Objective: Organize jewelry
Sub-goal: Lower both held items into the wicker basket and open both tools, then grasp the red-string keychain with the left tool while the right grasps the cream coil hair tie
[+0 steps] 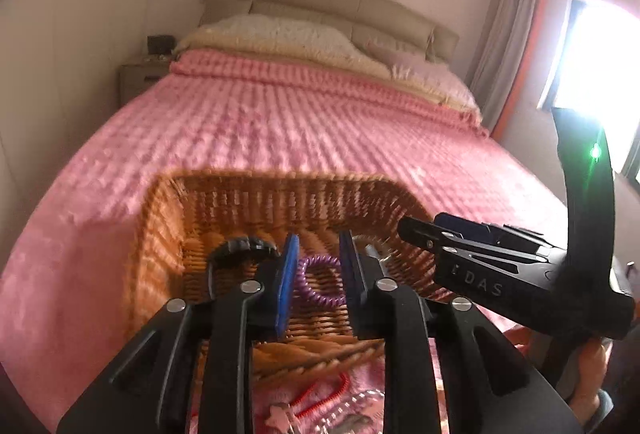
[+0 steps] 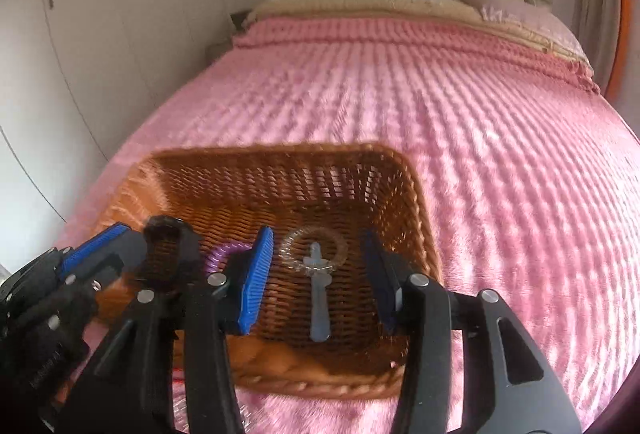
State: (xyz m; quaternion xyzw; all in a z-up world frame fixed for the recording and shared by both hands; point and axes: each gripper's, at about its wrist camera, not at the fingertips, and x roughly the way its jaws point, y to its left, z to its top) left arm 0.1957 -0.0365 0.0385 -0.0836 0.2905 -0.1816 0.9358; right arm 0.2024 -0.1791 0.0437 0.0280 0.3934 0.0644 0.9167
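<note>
A brown wicker basket (image 1: 256,201) (image 2: 280,177) sits on the pink bedspread. Inside lie a purple coil bracelet (image 1: 320,280) (image 2: 219,254), a black band (image 1: 244,248) (image 2: 166,234), a clear coil ring (image 2: 314,248) and a pale blue hair clip (image 2: 318,298). My left gripper (image 1: 318,276) is open over the basket's near part, empty, with the purple coil seen between its fingers. My right gripper (image 2: 320,274) is open and empty above the basket's right side, over the clear ring and clip. The right gripper also shows in the left wrist view (image 1: 460,246).
More jewelry lies on the bedspread in front of the basket: a red coil (image 1: 332,398), a pink star piece (image 1: 280,416) and clear beads (image 1: 360,410). The bed (image 2: 480,113) stretches ahead to pillows and a headboard. Wardrobes stand left, a window right.
</note>
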